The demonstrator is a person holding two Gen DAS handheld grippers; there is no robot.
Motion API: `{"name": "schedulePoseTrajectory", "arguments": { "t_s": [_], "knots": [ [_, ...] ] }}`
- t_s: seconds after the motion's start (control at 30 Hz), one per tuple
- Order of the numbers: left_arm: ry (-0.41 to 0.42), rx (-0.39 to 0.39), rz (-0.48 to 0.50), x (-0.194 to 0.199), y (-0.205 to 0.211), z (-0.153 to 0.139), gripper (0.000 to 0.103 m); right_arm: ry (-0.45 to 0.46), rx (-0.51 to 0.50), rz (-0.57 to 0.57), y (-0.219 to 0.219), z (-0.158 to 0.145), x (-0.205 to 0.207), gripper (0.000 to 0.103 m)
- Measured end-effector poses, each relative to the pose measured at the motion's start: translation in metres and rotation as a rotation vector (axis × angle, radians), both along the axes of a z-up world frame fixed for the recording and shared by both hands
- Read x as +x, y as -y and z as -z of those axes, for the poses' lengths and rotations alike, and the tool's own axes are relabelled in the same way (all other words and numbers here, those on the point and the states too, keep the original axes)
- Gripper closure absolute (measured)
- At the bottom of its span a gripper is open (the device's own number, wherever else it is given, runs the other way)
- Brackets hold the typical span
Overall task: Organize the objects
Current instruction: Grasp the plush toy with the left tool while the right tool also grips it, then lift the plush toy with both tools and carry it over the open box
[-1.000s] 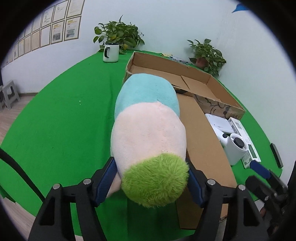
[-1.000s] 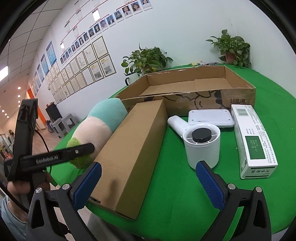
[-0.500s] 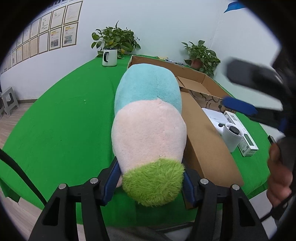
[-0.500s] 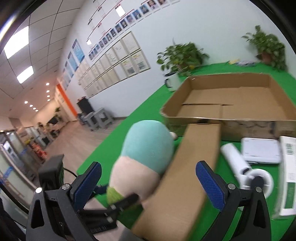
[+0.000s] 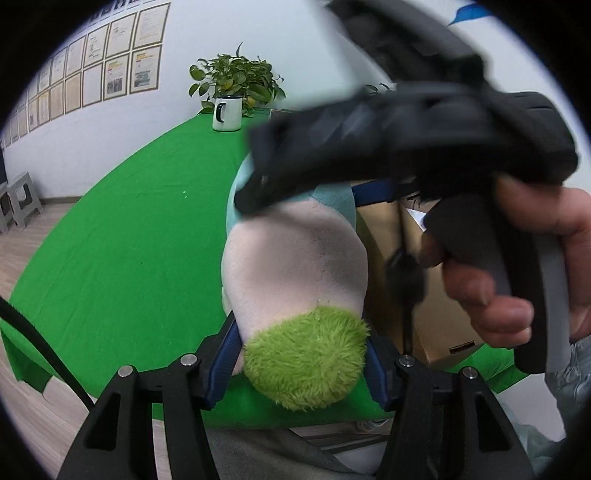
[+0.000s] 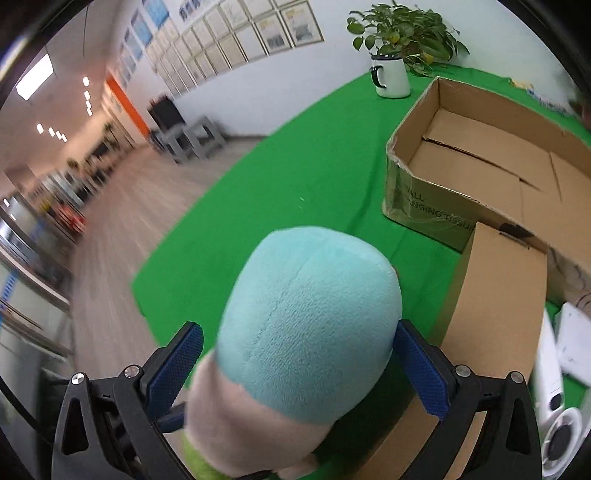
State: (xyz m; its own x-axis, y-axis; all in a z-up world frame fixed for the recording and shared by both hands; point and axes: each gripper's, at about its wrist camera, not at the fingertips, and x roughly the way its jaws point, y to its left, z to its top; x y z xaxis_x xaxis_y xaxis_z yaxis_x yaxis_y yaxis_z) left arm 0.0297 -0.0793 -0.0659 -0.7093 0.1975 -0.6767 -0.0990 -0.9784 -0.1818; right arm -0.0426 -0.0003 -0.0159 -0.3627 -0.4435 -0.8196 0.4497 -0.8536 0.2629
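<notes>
Clamped on the green furry end of the plush toy (image 5: 295,280), the left gripper (image 5: 301,363) has its blue pads pressed into the fluff from 9 and 3 o'clock. In the left wrist view the toy runs from the jaws toward 12 o'clock, green, then pale pink, then light blue at the far end, above the green tablecloth (image 5: 129,229). The right gripper (image 6: 297,369) is spread wide around the toy's blue end: its left pad stands clear of the plush, its right pad lies right at the plush's edge, and I cannot tell whether it touches. Seen from the left wrist camera, the person's right hand (image 5: 517,266) holds that gripper over the toy at 1 to 3 o'clock. A long closed carton (image 6: 491,317) lies just beside the toy at 3 o'clock, and the open cardboard box (image 6: 480,162) sits beyond it at 1 o'clock. A white mug (image 6: 391,77) stands near a potted plant (image 6: 402,33) at the table's far edge.
</notes>
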Motion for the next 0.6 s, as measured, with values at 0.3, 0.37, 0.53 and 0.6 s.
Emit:
{"name": "schedulePoseTrajectory", "arguments": {
  "t_s": [0.3,0.37,0.53,0.6],
  "knots": [
    [0.008,-0.025,0.022,-0.012,-0.001,-0.001,0.044,0.012,0.040,0.067,0.000,0.018,-0.004,0.006],
    [0.007,-0.020,0.024,-0.014,0.000,-0.002,0.045,0.002,0.032,0.076,-0.002,0.020,-0.003,0.009],
    [0.001,-0.040,0.023,-0.019,-0.002,-0.006,0.049,-0.022,0.005,0.092,-0.006,0.021,0.001,0.017],
    [-0.002,-0.056,0.023,-0.020,-0.004,-0.010,0.050,-0.029,-0.007,0.098,-0.008,0.020,0.003,0.019]
  ]
}}
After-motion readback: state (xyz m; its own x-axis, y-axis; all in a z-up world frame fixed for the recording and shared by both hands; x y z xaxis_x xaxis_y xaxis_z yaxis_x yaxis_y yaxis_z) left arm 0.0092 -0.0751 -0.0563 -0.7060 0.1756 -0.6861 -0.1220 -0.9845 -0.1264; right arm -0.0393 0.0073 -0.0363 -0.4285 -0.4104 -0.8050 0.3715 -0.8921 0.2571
